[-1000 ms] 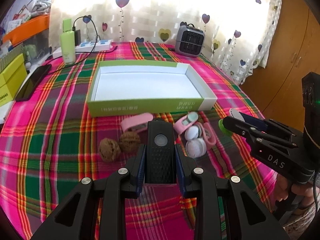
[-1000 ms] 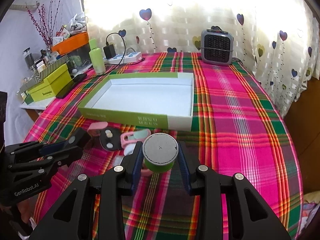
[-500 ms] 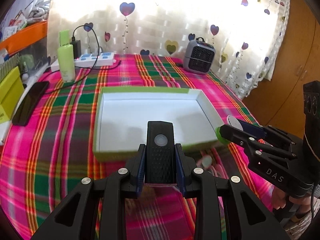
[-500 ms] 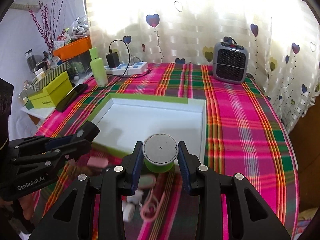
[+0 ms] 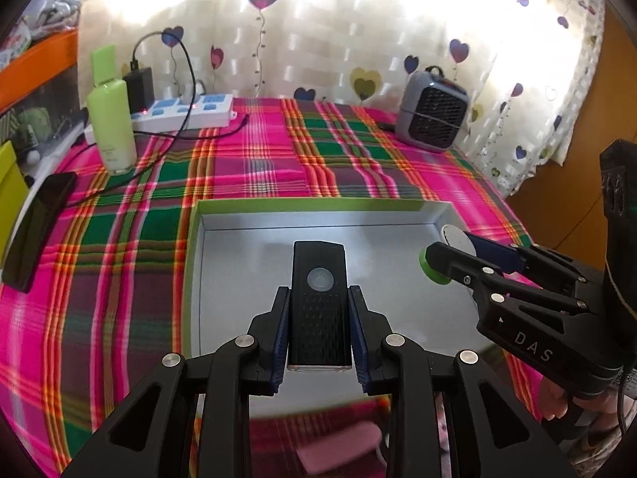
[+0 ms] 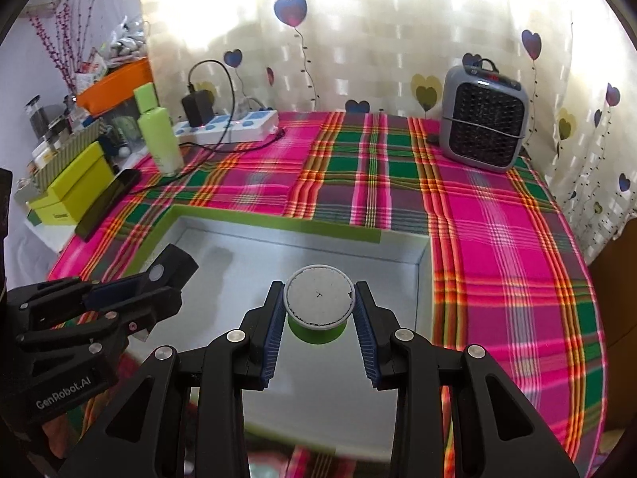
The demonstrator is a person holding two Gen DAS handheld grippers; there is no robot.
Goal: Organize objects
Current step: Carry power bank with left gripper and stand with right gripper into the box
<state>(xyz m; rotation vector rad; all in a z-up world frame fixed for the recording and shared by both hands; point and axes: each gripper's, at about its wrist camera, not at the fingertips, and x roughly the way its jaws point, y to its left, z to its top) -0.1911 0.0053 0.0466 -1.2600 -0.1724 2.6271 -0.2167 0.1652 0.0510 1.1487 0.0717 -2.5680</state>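
Observation:
My left gripper [image 5: 318, 310] is shut on a black rectangular device with a round button [image 5: 318, 298] and holds it over the green-rimmed white box [image 5: 318, 201]. My right gripper [image 6: 318, 310] is shut on a green round container with a grey lid [image 6: 317, 300] and holds it over the same box [image 6: 274, 223], near its right wall. In the left wrist view the right gripper [image 5: 446, 255] is at the right with the round container [image 5: 432, 269]. In the right wrist view the left gripper [image 6: 159, 283] is at the left with the black device [image 6: 175, 265].
A grey heater [image 6: 483, 123] stands at the back right. A white power strip [image 6: 227, 125], a green bottle [image 6: 157, 129] and a black phone [image 6: 107, 203] are at the back left. A pink object [image 5: 338, 446] lies in front of the box. The table's right edge [image 6: 589, 279] is close.
Both grippers have moved forward with their objects, from above the small items in front of the box to over the inside of the box. Both stay shut.

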